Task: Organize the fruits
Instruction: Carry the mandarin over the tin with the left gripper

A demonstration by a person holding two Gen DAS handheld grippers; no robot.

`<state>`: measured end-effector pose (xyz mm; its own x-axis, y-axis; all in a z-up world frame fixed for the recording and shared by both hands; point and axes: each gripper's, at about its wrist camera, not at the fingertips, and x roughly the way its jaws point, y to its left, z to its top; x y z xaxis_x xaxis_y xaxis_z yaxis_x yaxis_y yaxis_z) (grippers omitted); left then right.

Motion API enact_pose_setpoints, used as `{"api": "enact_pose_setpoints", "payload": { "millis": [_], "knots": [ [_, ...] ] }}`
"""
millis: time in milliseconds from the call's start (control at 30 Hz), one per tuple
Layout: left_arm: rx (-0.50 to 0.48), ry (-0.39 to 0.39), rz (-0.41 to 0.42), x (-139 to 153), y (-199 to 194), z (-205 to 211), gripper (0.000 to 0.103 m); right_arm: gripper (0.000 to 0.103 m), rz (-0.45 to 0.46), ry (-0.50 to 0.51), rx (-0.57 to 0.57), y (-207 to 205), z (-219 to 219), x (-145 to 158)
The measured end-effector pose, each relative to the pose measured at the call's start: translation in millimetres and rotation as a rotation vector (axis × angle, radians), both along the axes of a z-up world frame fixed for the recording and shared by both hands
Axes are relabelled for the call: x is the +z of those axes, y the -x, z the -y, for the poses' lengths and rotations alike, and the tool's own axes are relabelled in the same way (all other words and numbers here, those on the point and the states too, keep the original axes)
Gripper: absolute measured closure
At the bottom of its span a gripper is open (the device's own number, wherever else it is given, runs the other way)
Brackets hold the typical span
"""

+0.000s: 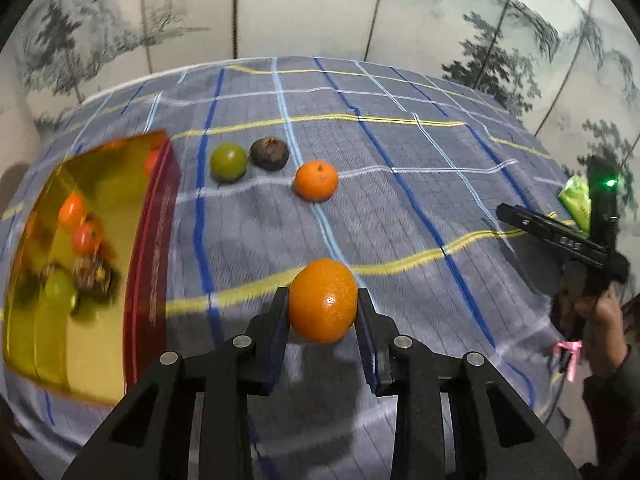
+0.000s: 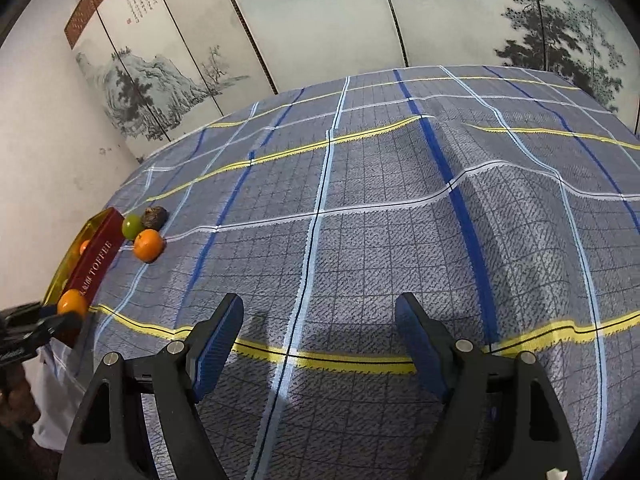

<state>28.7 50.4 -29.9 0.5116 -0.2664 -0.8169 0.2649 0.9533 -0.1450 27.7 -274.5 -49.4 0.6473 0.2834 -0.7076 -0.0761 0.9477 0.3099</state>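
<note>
Held orange (image 1: 322,301): clamped between the two pads of the left gripper (image 1: 322,312), lifted clear of the plaid cloth (image 1: 400,216), just to the right of the red-and-gold toffee tin (image 1: 150,264). Pads bear on opposite sides at the widest girth. Near-round, so no real long axis; the navel dimple faces the left wrist camera, and the stem end is presumably turned away. Handling, by judgement: light, firm rind with some give, waxy and apt to roll or slip if taken off-centre, so the hold across the equator looks right; hard squeezing would bruise it. Beyond the tin's far corner, three loose fruits sit on the cloth: a green fruit (image 1: 228,162) touching a dark brown fruit (image 1: 269,153), and a second orange (image 1: 316,181) just beside them. The tin's gold inside shows orange, green and dark shapes; whether fruit or reflections, cannot tell. Right gripper (image 2: 320,328): jaws wide, nothing between them, hovering over bare cloth well apart from the tin. The cloth lies rumpled over the desk.
</note>
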Motion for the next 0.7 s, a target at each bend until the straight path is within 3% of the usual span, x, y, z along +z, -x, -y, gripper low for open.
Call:
{"api": "enact_pose_setpoints", "payload": {
  "millis": [267, 467, 700],
  "knots": [
    [0.151, 0.080, 0.038, 21.2, 27.9, -68.5, 0.070, 0.027, -0.005, 0.022, -0.001, -1.3, -1.7, 0.0],
    [0.251, 0.019, 0.087, 32.4, 36.2, -118.1, 0.070, 0.027, -0.008, 0.038, 0.000, -2.1, -3.5, 0.2],
    [0.296, -0.031, 0.108, 28.5, 33.8, -145.6, 0.070, 0.027, -0.010, 0.053, -0.001, -2.3, -5.0, 0.4]
  ]
}}
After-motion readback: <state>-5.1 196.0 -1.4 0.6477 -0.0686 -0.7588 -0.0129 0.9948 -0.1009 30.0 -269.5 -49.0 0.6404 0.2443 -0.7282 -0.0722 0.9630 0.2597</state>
